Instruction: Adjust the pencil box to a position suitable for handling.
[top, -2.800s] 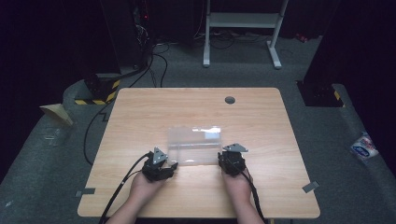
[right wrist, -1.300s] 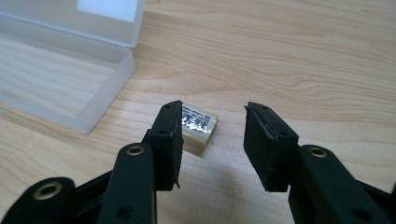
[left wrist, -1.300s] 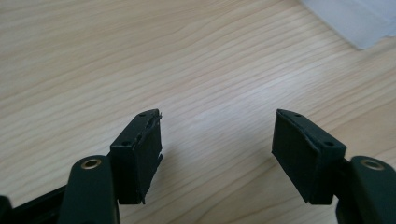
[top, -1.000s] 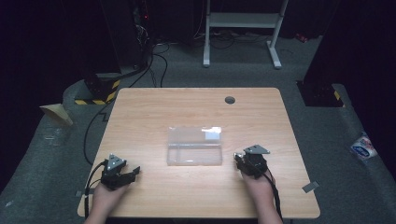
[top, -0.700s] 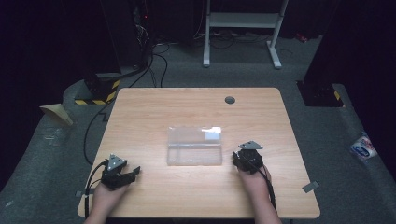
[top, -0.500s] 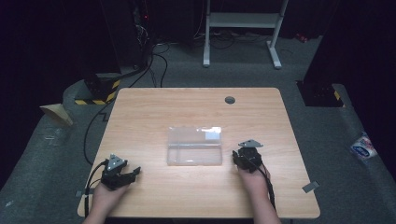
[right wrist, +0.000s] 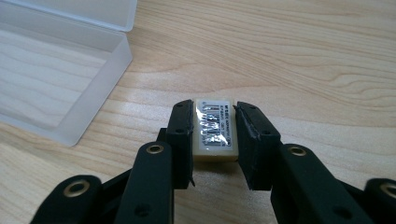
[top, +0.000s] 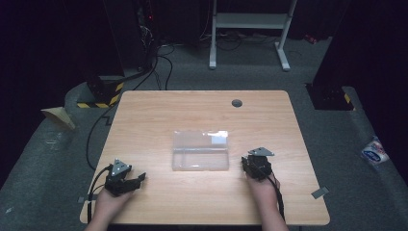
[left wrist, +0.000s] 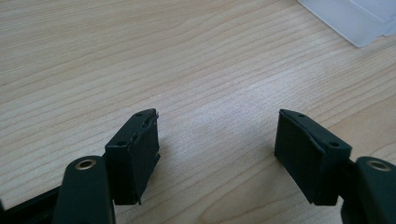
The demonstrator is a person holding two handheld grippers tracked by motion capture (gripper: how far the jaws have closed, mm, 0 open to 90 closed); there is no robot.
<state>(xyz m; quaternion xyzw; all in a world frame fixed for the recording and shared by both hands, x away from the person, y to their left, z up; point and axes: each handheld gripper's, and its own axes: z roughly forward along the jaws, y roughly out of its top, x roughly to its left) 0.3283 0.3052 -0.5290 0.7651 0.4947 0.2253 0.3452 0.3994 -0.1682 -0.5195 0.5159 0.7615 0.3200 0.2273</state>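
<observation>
Right claw (right wrist: 214, 133) is clamped on a small cream block (right wrist: 214, 129) with a barcode label on its top face; both pads press against the block's sides, and the jaws have just been closing onto it. The block lies flat on the desk (top: 159, 115), just to the right of the clear plastic box (top: 200, 150) as the high view shows it, close to but not touching the box wall. In the right gripper view, the box (right wrist: 56, 88) lies up and to the left of the jaws, lid open, its inside bare. In the high view, the right claw (top: 256, 165) sits near the box's right end, hand behind it at the desk's near edge. Left claw (left wrist: 217, 149) stands open, nothing between the pads, bare wood grain under it; a corner of the box (left wrist: 355, 18) shows far off at top right. In the high view, the left claw (top: 126, 177) rests near the front left corner of the desk, well apart from the box.
</observation>
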